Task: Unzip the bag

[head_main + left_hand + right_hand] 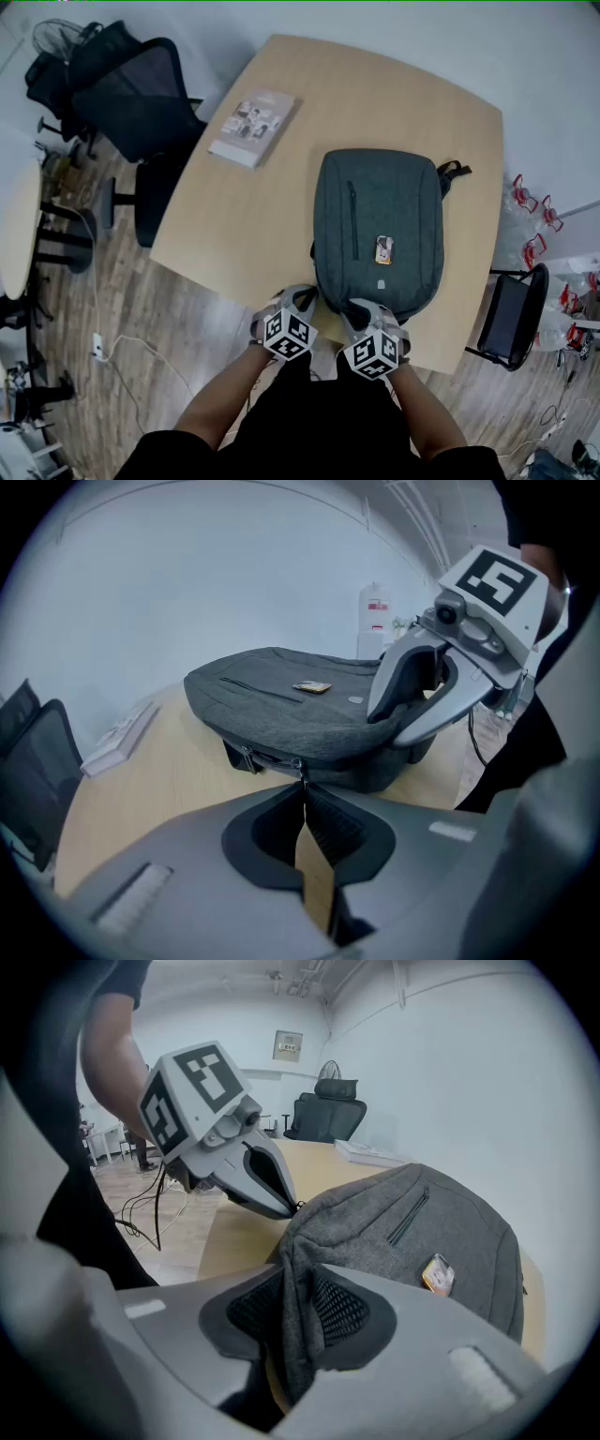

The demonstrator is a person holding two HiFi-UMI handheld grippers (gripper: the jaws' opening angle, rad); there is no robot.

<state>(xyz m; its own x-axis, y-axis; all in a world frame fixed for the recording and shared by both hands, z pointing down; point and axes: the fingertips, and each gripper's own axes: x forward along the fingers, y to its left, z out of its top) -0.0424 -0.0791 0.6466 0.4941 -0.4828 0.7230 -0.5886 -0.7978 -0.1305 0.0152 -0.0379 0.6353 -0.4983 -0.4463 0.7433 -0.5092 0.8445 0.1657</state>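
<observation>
Backpack (380, 230), grey, lying flat on a light wooden table (394, 94) with its front panel up. Its long axis runs from the table edge nearest the person toward the far side, almost straight away from the person. The near end overhangs close to that edge and carries the zip; a strap loop (455, 171) sticks out at the far right corner. A straight pocket zip (353, 220) runs along the long axis, and a small orange tag (383, 249) lies just to its right.

Left gripper (305, 298) is at the bag's near left corner, jaws drawn together on the zip pull (301, 769) at their tips. Right gripper (361, 307) sits just beside it at the near end, jaws pinched on a raised fold of the grey fabric, which fills the gap between the pads.

Surroundings: a book (252, 127) lies near the table's far left edge, well apart from the bag. A black office chair (141, 103) stands off the left side, a second chair (511, 319) off the right, and a white cable (122, 347) trails over the wood floor.
</observation>
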